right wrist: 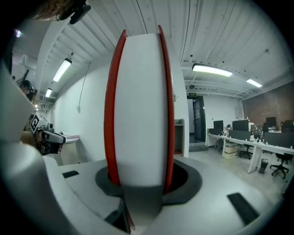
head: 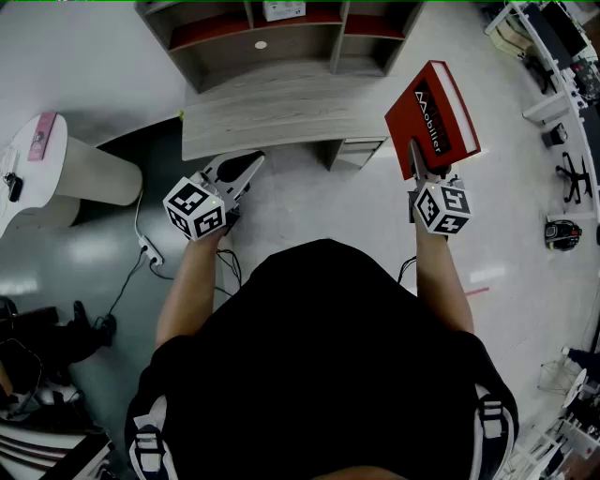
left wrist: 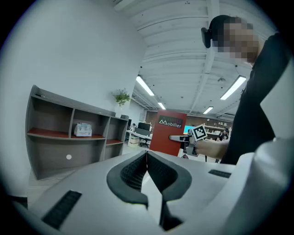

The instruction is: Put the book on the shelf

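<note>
A thick red book [head: 433, 120] with white lettering on its cover stands up from my right gripper [head: 419, 174], which is shut on its lower edge. In the right gripper view the book [right wrist: 140, 110] shows its white page block between two red covers, clamped between the jaws. My left gripper [head: 246, 169] hovers at the left, jaws closed together with nothing between them; its own view shows the pads [left wrist: 148, 172] meeting. The grey shelf unit [head: 281, 33] with red-lined boards sits ahead above a grey desk [head: 272, 112]. From the left gripper view the shelf [left wrist: 69, 137] is at left and the book [left wrist: 167, 131] farther right.
A small white box [head: 283, 9] lies on a shelf board. A white round table [head: 42, 173] stands at left, with a power strip and cables [head: 148, 251] on the floor. Office chairs and desks [head: 562, 94] line the right side.
</note>
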